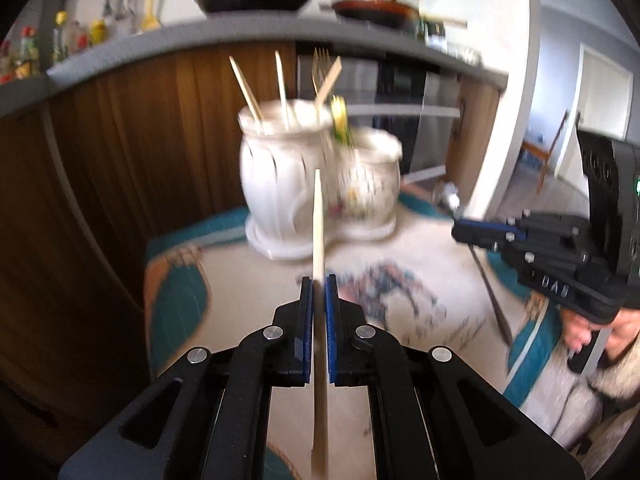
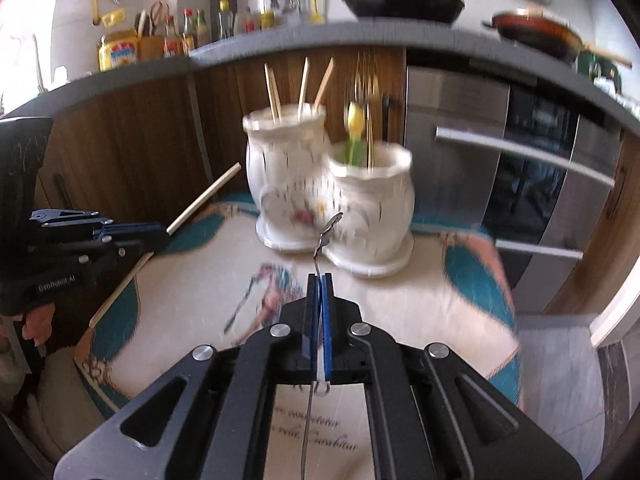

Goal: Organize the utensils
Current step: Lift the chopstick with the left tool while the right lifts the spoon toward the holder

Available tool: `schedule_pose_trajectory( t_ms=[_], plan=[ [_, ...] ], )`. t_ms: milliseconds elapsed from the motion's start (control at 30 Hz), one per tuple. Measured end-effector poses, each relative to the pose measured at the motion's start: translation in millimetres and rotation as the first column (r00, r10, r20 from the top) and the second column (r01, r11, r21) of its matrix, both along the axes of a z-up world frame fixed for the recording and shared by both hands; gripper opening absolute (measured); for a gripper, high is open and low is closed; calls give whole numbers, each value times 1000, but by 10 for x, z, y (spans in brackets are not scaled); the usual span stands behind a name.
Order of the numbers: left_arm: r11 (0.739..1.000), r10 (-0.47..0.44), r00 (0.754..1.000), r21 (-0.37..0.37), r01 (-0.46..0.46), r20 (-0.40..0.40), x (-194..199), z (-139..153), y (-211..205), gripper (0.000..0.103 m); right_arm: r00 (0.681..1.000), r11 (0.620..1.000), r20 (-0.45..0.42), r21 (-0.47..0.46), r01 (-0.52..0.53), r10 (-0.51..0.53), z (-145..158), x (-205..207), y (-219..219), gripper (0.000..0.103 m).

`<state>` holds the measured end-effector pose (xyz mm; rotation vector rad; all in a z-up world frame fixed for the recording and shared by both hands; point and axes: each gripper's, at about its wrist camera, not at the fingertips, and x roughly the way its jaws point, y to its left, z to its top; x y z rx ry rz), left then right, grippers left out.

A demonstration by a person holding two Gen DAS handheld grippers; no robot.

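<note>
A white ceramic double holder [image 1: 316,184] stands at the far side of the table; it also shows in the right wrist view [image 2: 328,200]. Its taller pot holds wooden utensils [image 2: 304,88]; the shorter pot holds a gold fork [image 2: 366,92] and a yellow-tipped piece. My left gripper [image 1: 319,280] is shut on a flat wooden utensil [image 1: 318,224] that points at the holder; this gripper appears in the right wrist view [image 2: 160,236]. My right gripper [image 2: 319,278] is shut on a thin metal utensil [image 2: 326,236], seen edge-on, short of the shorter pot; it appears in the left wrist view [image 1: 460,224].
The table wears a cream and teal patterned cloth [image 2: 400,304]. Behind it run wooden cabinets [image 1: 140,140], an oven with steel handles [image 2: 520,160] and a grey counter [image 2: 320,36] with pans and bottles. Both views are motion-blurred.
</note>
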<state>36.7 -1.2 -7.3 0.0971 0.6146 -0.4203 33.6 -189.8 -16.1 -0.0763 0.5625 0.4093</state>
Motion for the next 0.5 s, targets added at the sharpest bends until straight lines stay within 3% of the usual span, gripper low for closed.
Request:
schedule_pose_trajectory(
  t_ms=[200,500],
  plan=[
    [992,67,990,-117,-52,127,124,334,179,7,989,999,143,50,20,-27,401,83,2,2],
    [963,126,955,-263,-53,270,643,791,164,7,948,980,293,184,72,-125,896,651,-119,2]
  ],
)
